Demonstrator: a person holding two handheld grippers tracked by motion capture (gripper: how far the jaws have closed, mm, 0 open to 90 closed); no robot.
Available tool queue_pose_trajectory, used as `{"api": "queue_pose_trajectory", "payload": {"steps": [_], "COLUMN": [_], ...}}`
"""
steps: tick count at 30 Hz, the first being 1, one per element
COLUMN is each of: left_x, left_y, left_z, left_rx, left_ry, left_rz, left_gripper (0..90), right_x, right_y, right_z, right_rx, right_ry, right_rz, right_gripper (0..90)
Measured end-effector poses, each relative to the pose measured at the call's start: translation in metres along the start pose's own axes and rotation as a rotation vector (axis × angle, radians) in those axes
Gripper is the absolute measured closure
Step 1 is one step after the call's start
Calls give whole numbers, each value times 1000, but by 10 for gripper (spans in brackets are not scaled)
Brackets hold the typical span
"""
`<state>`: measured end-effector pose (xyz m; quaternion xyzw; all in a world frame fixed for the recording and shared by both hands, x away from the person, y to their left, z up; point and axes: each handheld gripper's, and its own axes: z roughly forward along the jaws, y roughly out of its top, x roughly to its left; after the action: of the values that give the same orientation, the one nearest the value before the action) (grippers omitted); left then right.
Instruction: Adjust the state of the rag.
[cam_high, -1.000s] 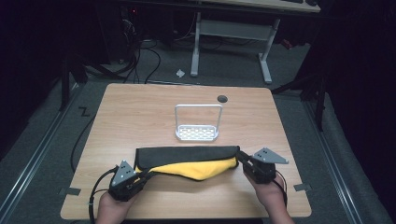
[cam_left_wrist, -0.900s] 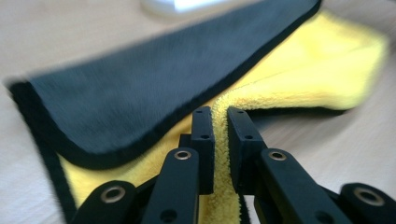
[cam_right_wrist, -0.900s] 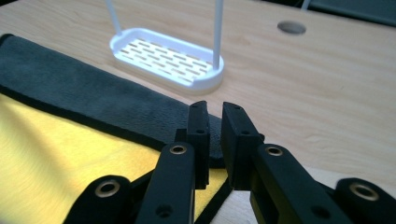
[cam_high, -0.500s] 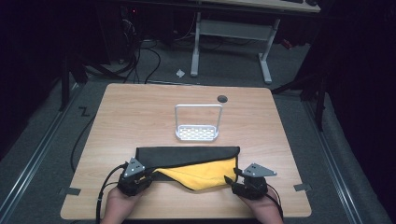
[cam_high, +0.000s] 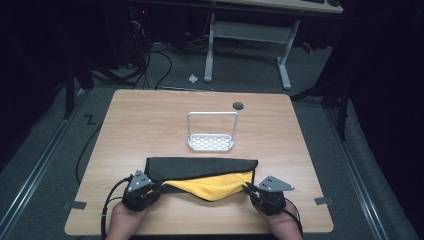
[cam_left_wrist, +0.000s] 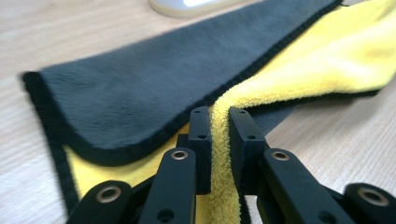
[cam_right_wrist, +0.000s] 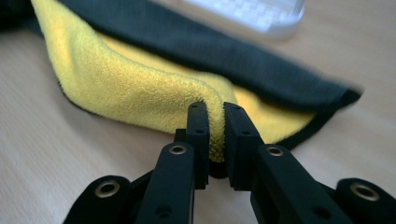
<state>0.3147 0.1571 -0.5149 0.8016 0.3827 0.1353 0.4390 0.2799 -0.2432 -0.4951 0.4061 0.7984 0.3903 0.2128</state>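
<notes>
There is one table, one cloth, one white rack, and two grippers, each held in a hand. The cloth is black on one side and yellow on the other. It lies flat near the front edge of the table, folded the long way, with the black part on top at the back and the yellow part sticking out toward the person.

The left gripper pinches the yellow edge of the cloth at its left end. Its jaws are pressed on the cloth. The right gripper pinches the yellow edge at the right end. Its jaws have just been closing, and the cloth is squeezed between them.

In the high view the left gripper and the right gripper sit well apart, with the yellow edge hanging in a soft curve between them.

The rack stands just behind the cloth, near it but not touching. A small dark hole is in the table behind the rack. The wood is bare on both sides of the rack and all along the back. Only a thin strip of table lies between the hands and the front edge
</notes>
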Motion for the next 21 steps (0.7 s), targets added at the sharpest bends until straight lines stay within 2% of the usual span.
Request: {"api": "queue_pose_trajectory", "payload": {"steps": [2, 4, 6, 10, 13, 16, 18, 20, 21], "left_x": [6, 13, 17, 21, 20, 20, 20, 20, 20], "left_y": [1, 1, 1, -2, -3, -3, -4, -5, -5], "left_z": [2, 6, 9, 14, 15, 15, 15, 15, 15], "left_rx": [-9, -10, -5, 18, 24, 25, 27, 28, 28], "left_ry": [5, 6, 12, 20, 23, 18, 15, 15, 15], "left_rz": [-31, -64, -84, -98, -85, -82, -81, -81, -81], "left_gripper": [802, 803, 805, 800, 784, 769, 764, 763, 761], "right_x": [-4, -11, -22, -36, -40, -43, -41, -35, -35], "right_y": [13, 29, 43, 54, 58, 64, 69, 70, 70], "right_z": [-1, 9, 30, 76, 98, 96, 83, 70, 70], "right_rx": [-32, -44, -36, 13, 40, 21, -15, -45, -45], "right_ry": [-2, -14, -22, -40, -57, -71, -79, -65, -65], "right_rz": [10, 17, 48, 94, 85, 89, 92, 76, 76], "right_gripper": [822, 819, 804, 778, 725, 649, 607, 595, 595]}}
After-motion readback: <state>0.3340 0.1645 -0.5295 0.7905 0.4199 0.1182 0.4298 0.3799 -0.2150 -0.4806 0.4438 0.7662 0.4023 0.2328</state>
